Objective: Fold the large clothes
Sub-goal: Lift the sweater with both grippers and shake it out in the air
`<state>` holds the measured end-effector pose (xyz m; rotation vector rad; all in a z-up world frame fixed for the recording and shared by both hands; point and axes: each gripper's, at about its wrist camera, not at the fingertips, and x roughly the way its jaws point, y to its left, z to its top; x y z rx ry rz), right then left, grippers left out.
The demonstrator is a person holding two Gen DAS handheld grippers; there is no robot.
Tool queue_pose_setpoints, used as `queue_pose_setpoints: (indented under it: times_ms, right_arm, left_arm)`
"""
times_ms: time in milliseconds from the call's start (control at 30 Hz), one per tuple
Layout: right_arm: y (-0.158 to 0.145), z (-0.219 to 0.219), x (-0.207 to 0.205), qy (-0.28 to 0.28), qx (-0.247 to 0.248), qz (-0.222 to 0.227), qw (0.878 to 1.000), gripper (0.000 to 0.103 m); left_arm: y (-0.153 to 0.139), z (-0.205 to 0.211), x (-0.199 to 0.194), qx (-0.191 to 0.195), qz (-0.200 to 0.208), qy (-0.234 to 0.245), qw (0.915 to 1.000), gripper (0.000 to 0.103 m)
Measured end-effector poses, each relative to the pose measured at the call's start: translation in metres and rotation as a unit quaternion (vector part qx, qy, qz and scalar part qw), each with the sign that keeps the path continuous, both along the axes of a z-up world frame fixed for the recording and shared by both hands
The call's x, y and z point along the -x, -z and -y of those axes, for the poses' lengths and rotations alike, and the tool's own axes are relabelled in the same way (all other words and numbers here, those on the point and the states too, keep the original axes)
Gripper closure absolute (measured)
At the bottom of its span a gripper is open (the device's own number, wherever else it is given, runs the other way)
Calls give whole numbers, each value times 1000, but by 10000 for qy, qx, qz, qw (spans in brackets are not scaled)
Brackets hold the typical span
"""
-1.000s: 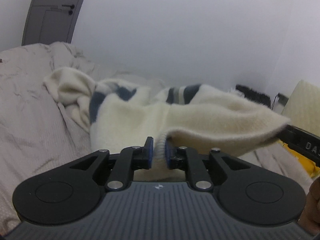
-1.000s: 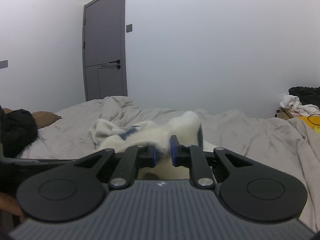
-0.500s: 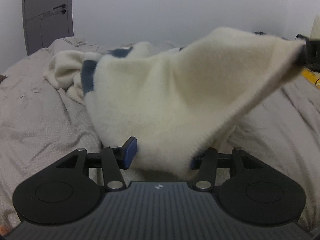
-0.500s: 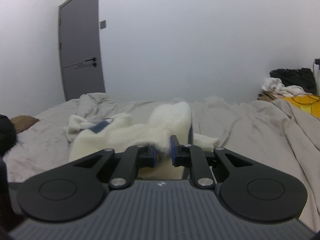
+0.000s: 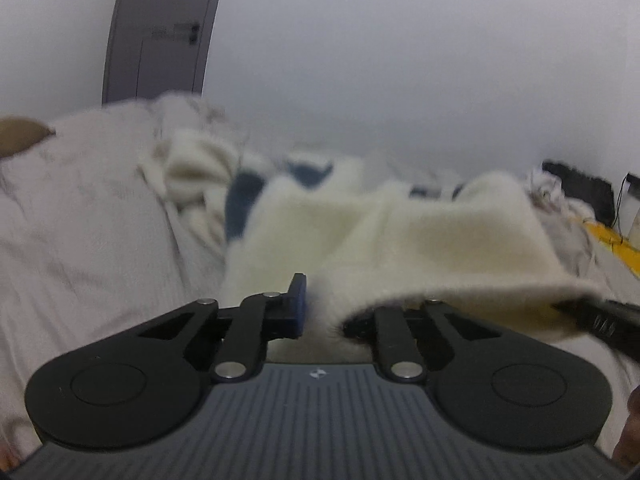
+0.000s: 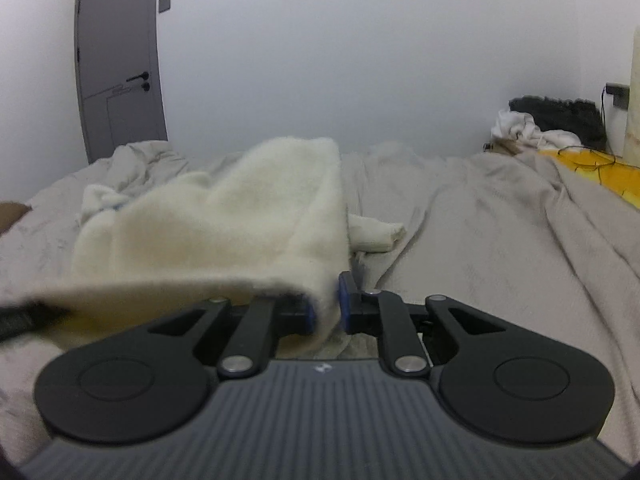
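Two handheld grippers hold up the hem of a fluffy cream sweater [image 6: 224, 224] over a bed.

The sweater, fuzzy knit with blue patches, trails onto the rumpled grey bedsheet [image 6: 500, 232]. The right gripper [image 6: 326, 304] pinches one corner nearly closed; the left gripper [image 5: 324, 310] has jaws partly open around the edge, likely stretching it flat for folding.
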<state>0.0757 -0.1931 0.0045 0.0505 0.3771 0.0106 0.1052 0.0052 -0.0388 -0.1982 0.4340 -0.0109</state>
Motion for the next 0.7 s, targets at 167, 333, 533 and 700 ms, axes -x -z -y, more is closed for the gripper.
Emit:
queue_pose_setpoints:
  times_ms: [167,333,533,700]
  right_arm:
    - [-25,-8,35,-5,260,712,9971,93]
    - [-73,-9,77,-43,193,1360,9905,93]
    - [-156,-17,118,-218,415,2053,9776,94]
    - [-240,-20,145,-284,426,2549,9656,94]
  left_arm:
    - [-38,-11,29,112,682,68,9976,91]
    - [-87,-18,60,85,1374,109,9904,92]
    - [-187,-35,97,147,2039,256,9785,93]
    - [-282,-40,122,-316,2609,333,9643,93]
